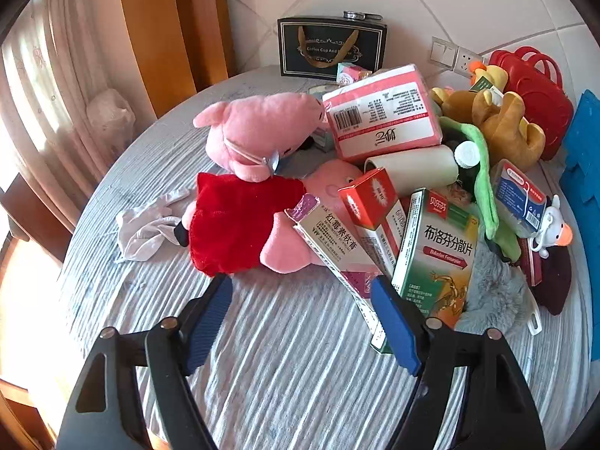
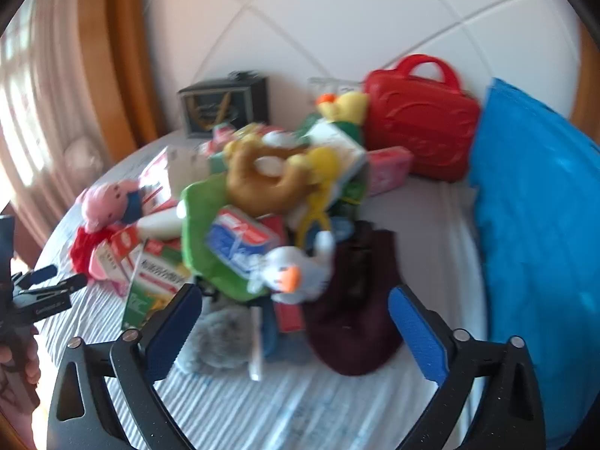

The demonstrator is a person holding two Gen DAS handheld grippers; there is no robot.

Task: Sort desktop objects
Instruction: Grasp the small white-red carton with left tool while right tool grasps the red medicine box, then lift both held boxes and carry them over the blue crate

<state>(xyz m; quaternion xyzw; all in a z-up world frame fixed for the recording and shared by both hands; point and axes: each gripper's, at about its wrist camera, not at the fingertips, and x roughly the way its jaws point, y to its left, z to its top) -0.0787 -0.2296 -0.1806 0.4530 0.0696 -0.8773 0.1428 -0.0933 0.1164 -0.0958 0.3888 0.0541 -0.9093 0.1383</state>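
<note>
A white padded wall (image 1: 431, 3) with diagonal seams rises behind the table (image 1: 285, 356), which wears a grey-and-white striped cloth. Wall switches and a socket (image 1: 453, 54) sit low on it. At left, orange-brown wooden framing (image 1: 157, 37) borders sheer curtains (image 1: 41, 86) glowing with daylight.

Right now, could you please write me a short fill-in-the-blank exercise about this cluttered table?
1. The pink pig plush wears a ____ dress.
2. The handled plastic case by the wall is ____.
3. Both the left gripper and right gripper have their jaws ____.
4. The white toy duck has an ____ beak.

Missing words: red; red; open; orange
</note>
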